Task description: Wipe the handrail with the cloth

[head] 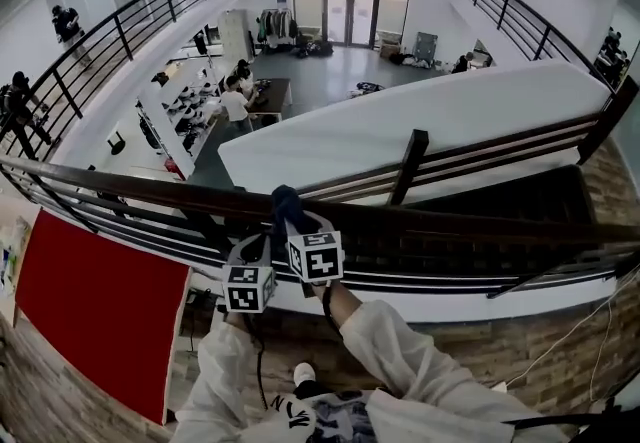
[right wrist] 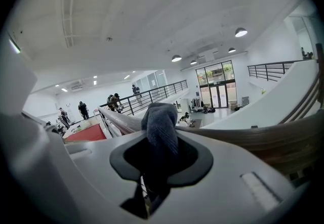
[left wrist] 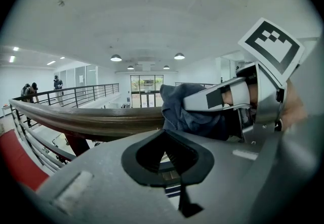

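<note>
A dark wooden handrail (head: 450, 221) runs across the head view from left to right. A dark blue cloth (head: 287, 203) is draped over its top, and my right gripper (head: 292, 223) is shut on it. In the right gripper view the cloth (right wrist: 159, 127) stands up between the jaws of the right gripper (right wrist: 157, 160), against the handrail (right wrist: 253, 139). My left gripper (head: 247, 253) hangs just left of it, below the rail, shut with nothing in it. The left gripper view shows its empty jaws (left wrist: 167, 160) under the handrail (left wrist: 86, 117), with the cloth (left wrist: 187, 106) and the right gripper (left wrist: 238, 96) close on the right.
Thin metal bars (head: 120, 226) run under the rail and a dark post (head: 410, 166) stands beyond it. A red panel (head: 100, 301) lies lower left. People stand on the far walkway (head: 20, 96); a lower floor with tables (head: 270, 91) lies below. My shoe (head: 303, 371) is on a wood floor.
</note>
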Demonstrator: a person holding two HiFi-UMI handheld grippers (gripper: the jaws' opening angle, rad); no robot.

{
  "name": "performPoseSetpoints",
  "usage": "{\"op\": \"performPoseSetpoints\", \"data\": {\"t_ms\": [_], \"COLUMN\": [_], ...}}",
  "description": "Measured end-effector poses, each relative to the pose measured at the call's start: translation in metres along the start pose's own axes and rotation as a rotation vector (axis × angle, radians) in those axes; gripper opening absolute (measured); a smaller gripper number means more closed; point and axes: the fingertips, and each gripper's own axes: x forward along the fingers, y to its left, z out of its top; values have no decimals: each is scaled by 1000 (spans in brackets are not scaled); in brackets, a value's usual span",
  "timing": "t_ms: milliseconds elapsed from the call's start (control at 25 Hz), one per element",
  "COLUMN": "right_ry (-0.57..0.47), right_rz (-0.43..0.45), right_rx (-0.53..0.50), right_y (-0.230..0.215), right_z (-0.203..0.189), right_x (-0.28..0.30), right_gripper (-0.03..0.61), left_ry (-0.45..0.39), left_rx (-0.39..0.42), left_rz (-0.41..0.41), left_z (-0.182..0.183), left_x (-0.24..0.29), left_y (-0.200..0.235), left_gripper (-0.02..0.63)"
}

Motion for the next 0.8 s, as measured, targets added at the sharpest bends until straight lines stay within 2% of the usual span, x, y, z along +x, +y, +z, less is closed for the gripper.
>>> {"op": "performPoseSetpoints", "data": {"t_ms": [320,800], "right_ry": [-10,-30], "right_rz": [-48,-132], "right_rx": [-17,-3], "right_y": [-41,-116], "right_z": [-3,-17], "right_x": [-31,-97], "right_gripper": [78,80], "left_ry": [-9,-8], "left_rx": [8,39], "left_rz": [-33,-134], "left_z": [6,6], "left_x": [17,41], "left_y": [-43,-141], "left_gripper": [3,3]}}
